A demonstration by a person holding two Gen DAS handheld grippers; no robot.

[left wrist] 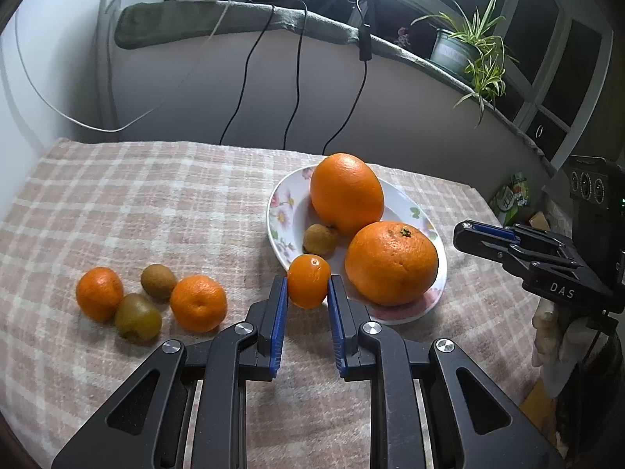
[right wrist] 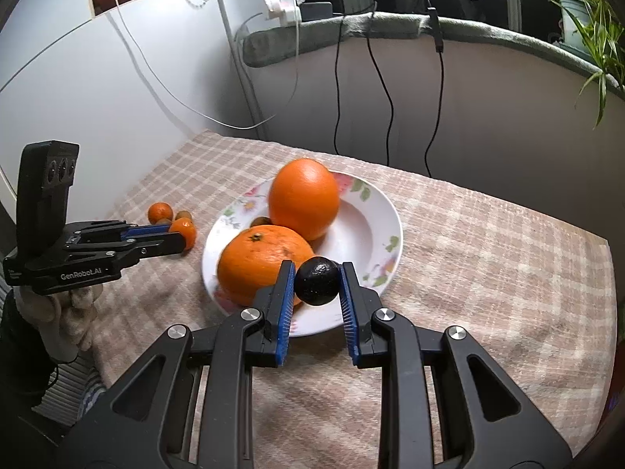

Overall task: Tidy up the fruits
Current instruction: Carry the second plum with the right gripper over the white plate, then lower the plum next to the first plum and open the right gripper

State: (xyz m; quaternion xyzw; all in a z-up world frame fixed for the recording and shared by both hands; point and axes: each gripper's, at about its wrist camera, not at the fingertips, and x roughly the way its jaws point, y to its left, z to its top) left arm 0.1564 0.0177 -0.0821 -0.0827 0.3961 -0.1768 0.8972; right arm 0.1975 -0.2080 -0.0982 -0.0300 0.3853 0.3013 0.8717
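Observation:
My left gripper (left wrist: pixel 308 287) is shut on a small orange kumquat (left wrist: pixel 308 281), held just off the near-left rim of the flowered white plate (left wrist: pixel 278 211). The plate holds a tall orange (left wrist: pixel 345 193), a round orange (left wrist: pixel 390 264) and a small brown fruit (left wrist: pixel 319 239). My right gripper (right wrist: pixel 316 283) is shut on a small black fruit (right wrist: pixel 316 280) above the plate's (right wrist: pixel 383 226) near side, beside the round orange (right wrist: pixel 258 262). Two mandarins (left wrist: pixel 198 303) (left wrist: pixel 99 293) and two kiwis (left wrist: pixel 137 317) (left wrist: pixel 158 281) lie on the cloth to the left.
The checked tablecloth (left wrist: pixel 148 203) covers the table. Black cables (left wrist: pixel 293 90) hang down the back wall from a ledge with a potted plant (left wrist: pixel 468 51). The right gripper's body (left wrist: pixel 547 258) shows at the table's right edge.

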